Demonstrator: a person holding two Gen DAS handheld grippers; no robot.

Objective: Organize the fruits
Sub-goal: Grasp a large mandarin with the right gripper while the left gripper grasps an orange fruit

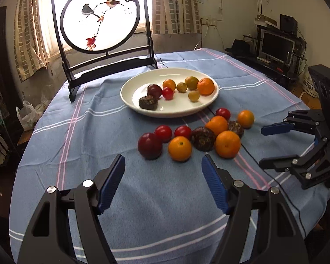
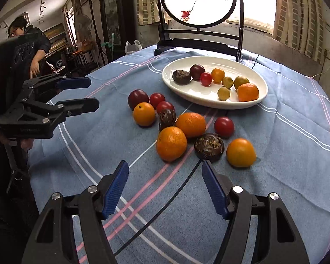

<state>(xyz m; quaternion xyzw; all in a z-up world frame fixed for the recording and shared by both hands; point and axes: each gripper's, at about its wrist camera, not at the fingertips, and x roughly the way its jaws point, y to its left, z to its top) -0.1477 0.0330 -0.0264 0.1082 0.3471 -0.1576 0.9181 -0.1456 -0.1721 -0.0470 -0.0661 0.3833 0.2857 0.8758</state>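
Both hand-held grippers, left [image 1: 162, 171] and right [image 2: 165, 176], gape empty: straddle one loose orange [image 2: 171, 143] squarely, lift it clear, then set it in the plate [image 2: 248, 105]

Glossy white ceramic plate [image 1: 129, 92]; matt woven cloth tablecloth [image 1: 99, 132]; ribbed blue pads on fingers [image 1: 112, 182]

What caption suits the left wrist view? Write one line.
Open left gripper approaching loose fruit beside a white plate.

Round screen [image 2: 197, 1] cut off at top (right wrist view) — its base [image 2: 165, 48] partly behind the tablecloth edge.
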